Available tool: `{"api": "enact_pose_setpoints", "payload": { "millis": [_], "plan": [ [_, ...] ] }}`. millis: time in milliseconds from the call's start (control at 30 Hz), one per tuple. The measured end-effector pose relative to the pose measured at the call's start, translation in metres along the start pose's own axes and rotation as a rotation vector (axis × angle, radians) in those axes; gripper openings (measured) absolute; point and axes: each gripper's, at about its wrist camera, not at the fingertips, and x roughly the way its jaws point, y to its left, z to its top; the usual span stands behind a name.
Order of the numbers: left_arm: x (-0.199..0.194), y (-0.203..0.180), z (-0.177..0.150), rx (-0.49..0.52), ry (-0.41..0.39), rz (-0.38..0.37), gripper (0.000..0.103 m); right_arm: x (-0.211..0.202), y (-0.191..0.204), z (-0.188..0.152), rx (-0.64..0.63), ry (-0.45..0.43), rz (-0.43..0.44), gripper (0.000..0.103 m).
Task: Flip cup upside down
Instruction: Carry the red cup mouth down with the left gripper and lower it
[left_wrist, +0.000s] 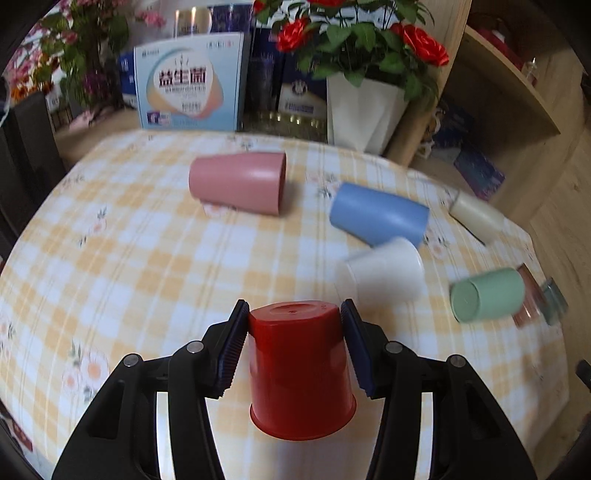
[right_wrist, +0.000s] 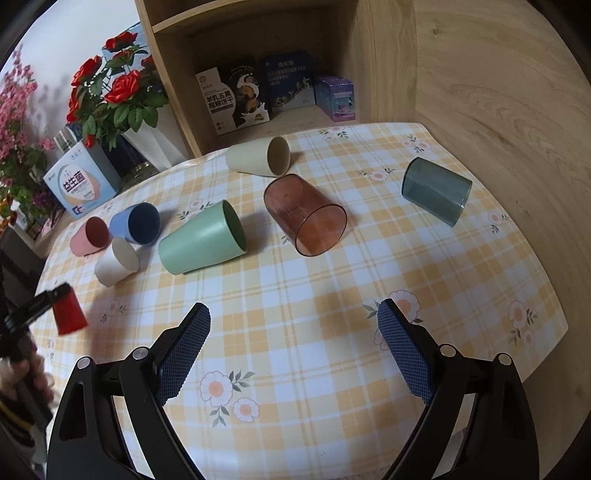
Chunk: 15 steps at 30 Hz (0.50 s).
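Note:
My left gripper (left_wrist: 293, 314) is shut on a red cup (left_wrist: 299, 373) near its base, holding it upside down with the rim toward the checked tablecloth (left_wrist: 147, 258). The same red cup (right_wrist: 68, 314) shows at the left edge of the right wrist view, held by the left gripper just above the cloth. My right gripper (right_wrist: 293, 319) is open and empty above the near part of the table.
Several cups lie on their sides: pink (left_wrist: 238, 182), blue (left_wrist: 378, 214), white (left_wrist: 386, 271), green (right_wrist: 201, 238), cream (right_wrist: 260, 155), clear brown (right_wrist: 306, 214) and clear grey-blue (right_wrist: 436, 190). A rose vase (left_wrist: 364, 110), boxes (left_wrist: 190, 83) and a wooden shelf (right_wrist: 258, 55) stand behind the table.

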Motion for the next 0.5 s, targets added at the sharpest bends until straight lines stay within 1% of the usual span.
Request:
{"api": "enact_pose_setpoints", "payload": {
  "millis": [100,233,400,500],
  "plan": [
    [0.01,0.002,-0.002,0.006,-0.005,0.012,0.05,0.001,0.0,-0.001,-0.005,0.006,-0.002,0.089],
    [0.006,0.003,-0.006,0.025,-0.031,0.009,0.05,0.003,-0.003,-0.001,0.005,0.009,-0.009,0.089],
    [-0.005,0.001,-0.015,0.031,-0.022,0.007,0.05,0.003,-0.003,0.0,0.017,0.014,-0.005,0.089],
    [-0.01,0.001,-0.017,0.03,0.002,0.002,0.05,0.002,-0.001,-0.002,0.009,0.015,0.0,0.089]
  ]
}}
